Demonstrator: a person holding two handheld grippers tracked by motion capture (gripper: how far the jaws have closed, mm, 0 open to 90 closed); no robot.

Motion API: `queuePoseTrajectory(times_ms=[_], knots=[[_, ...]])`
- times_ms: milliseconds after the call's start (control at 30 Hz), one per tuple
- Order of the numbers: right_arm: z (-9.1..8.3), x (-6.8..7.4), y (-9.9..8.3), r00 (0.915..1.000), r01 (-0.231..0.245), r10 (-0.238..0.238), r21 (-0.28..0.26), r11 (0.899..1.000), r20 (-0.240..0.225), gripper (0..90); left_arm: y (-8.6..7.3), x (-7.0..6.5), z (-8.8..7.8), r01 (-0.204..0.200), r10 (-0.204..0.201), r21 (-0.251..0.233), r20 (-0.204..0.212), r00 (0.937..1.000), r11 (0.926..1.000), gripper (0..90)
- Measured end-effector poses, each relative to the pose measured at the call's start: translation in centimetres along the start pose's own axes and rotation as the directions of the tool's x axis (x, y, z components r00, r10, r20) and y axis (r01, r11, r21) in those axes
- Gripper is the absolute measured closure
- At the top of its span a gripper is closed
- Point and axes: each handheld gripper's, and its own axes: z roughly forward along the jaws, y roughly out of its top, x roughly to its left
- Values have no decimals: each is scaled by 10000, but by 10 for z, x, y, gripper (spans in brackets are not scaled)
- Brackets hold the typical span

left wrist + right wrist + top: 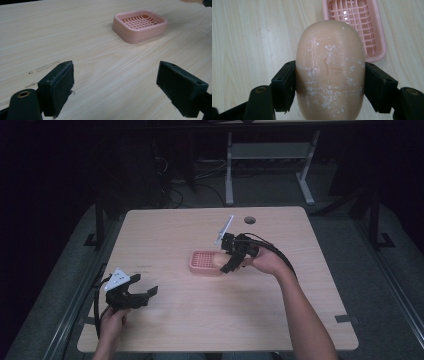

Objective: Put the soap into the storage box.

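A pink soap dish (pixel 202 261) with a grid insert rests near the middle of the table. My right gripper (pixel 227 265) hovers at the dish's right end, shut on a peach oval soap bar (pixel 218 259). In the right gripper view the soap bar (pixel 329 70) is clamped between both pads, and the dish (pixel 362 27) lies beyond it on the wood. My left gripper (pixel 145 287) rests near the front left of the table, open and holding nothing. The left gripper view shows its pads (pixel 58 86) wide apart, with the dish (pixel 139 25) farther off.
The wooden table (pixel 165 230) has a round cable hole (pixel 249 220) near its far edge. Cables trail from both grippers. A white desk frame (pixel 270 155) stands on the floor behind the table.
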Motion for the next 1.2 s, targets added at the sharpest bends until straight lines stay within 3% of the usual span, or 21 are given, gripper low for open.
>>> queuePoseTrajectory(times_ms=[267, 900, 1200], knots=[[3, -5, 9, 10000, 23, -23, 206, 9998, 10, 320, 0, 0, -1, 32, -32, -15, -23, 10000, 10000, 143], [11, -15, 33, 9998, 138, -136, 109, 9998, -126, 320, 2, -1, -1, -131, 131, -47, 25, 9999, 9999, 143], [19, -22, 47, 9999, 103, -100, 364, 9993, -101, 320, 2, -1, -2, -143, 144, -64, 34, 9999, 9999, 142]])
